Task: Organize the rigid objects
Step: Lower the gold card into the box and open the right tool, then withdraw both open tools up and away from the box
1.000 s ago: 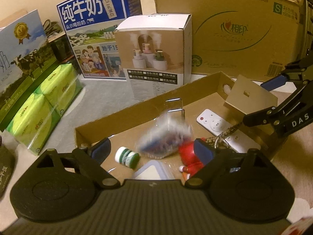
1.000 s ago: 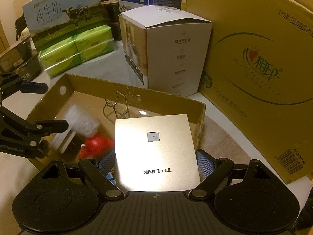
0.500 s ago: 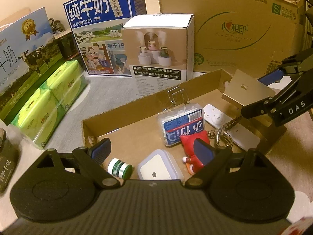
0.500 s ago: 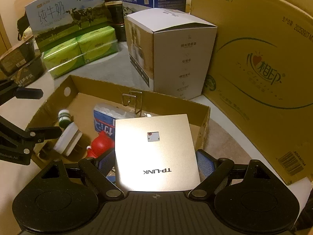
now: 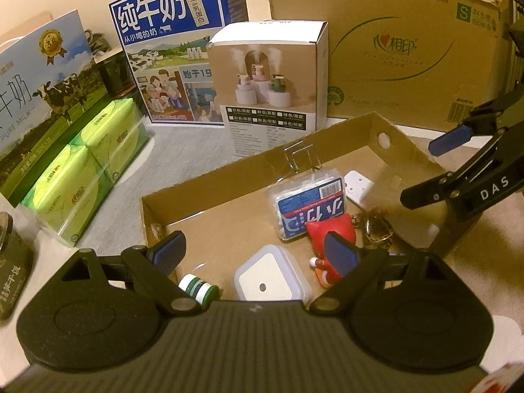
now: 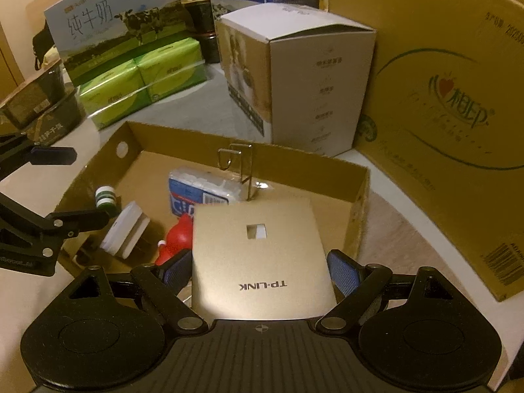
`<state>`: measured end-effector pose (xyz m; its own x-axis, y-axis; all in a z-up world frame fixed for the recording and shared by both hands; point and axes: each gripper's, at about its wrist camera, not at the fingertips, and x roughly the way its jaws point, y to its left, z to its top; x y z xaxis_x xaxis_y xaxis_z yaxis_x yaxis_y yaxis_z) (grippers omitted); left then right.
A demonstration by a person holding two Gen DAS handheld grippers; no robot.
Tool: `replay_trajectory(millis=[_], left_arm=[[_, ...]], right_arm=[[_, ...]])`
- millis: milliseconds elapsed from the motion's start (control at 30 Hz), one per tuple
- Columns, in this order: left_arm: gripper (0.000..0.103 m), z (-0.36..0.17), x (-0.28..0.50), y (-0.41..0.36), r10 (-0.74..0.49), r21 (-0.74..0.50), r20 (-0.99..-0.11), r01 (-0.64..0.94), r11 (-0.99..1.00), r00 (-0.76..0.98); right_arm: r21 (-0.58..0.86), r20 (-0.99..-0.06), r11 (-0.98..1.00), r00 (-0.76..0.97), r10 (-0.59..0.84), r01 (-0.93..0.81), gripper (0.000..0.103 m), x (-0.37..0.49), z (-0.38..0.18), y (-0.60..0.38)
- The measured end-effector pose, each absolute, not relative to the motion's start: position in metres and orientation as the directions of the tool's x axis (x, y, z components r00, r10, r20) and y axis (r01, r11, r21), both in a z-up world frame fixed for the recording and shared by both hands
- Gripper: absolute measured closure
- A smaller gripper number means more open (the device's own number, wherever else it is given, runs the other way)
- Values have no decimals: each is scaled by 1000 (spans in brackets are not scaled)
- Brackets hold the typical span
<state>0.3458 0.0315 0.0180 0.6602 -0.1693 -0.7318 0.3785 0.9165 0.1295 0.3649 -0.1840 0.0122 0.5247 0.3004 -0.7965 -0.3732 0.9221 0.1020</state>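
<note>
An open cardboard tray holds a blue floss-pick box, a red figurine, a white square case, a small green-and-white bottle, a white socket, a keychain and a metal hook. My left gripper hangs open over the tray's near end, nothing between its fingers. My right gripper is shut on a gold TP-LINK plate, held flat over the tray's right end. That plate hides part of the tray floor in the right wrist view.
A white humidifier carton stands just behind the tray. A large brown shipping box fills the back right. Milk cartons and green tissue packs line the left. A dark jar sits near left.
The floss-pick box, a blur under my left gripper a second ago, now lies still in the tray. The left gripper has drawn back slightly. The right gripper keeps the plate.
</note>
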Motion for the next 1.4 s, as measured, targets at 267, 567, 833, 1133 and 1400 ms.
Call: replay_trajectory(millis=[267,567,833,1133,1400], left_arm=[[12,16,345,31,-169,140,-729,386,912,663],[7,17,342,31,-163,145,-719,375,916,676],[2,21,331,36,-153,120,-713,334,935,685],[0,27,310,38,-154,80,-716,299,951,680],[0,36,283,37,-142,64,-725,271,961,674]], right_arm=[[105,-799,929,526,291,-355,14,367,10,-190],[87,-809,932,521,273,-352,14,363,9,-188],[83,-810,939,526,259,-334,14,354,11,-188],[102,-803,941,532,269,-322,11,333,17,-186],[98,-797,950,548,254,-298,9,304,27,-184]])
